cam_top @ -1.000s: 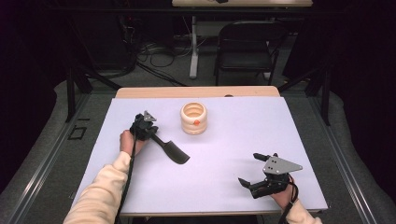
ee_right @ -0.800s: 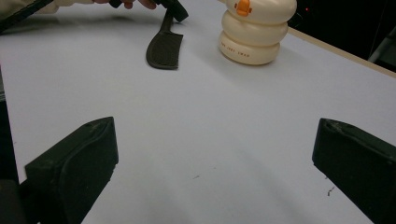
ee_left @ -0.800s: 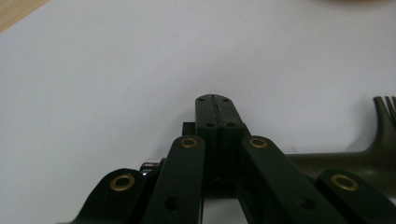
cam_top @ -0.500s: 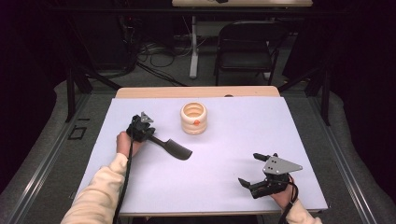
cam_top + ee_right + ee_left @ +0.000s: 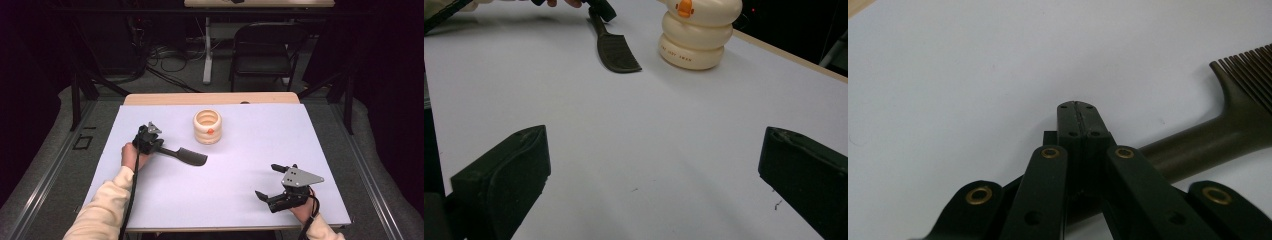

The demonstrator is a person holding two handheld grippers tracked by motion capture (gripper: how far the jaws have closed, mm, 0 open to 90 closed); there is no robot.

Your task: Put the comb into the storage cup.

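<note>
A dark comb (image 5: 187,156) lies flat on the white table (image 5: 235,205), left of centre, teeth to the right. My left gripper (image 5: 162,149) is shut at the comb's handle end. In the left gripper view the pads (image 5: 1075,107) meet with nothing between them, and the handle of the comb (image 5: 1208,145) runs underneath the jaws; I cannot tell whether they press on it. My right gripper (image 5: 265,181) rests near the front right, open and empty, its jaws wide apart in the right gripper view (image 5: 654,165). That view also has the comb (image 5: 614,50) ahead.
A cream ribbed cup with an orange mark (image 5: 207,127) stands upright at the table's back centre, also in the right gripper view (image 5: 696,35). A wooden strip (image 5: 210,98) edges the far side. Beyond it are a folding chair (image 5: 262,47) and floor cables.
The comb has swung about its handle end from slanting toward the front right to lying nearly level. The left hand shifted slightly. The right gripper stayed put.
</note>
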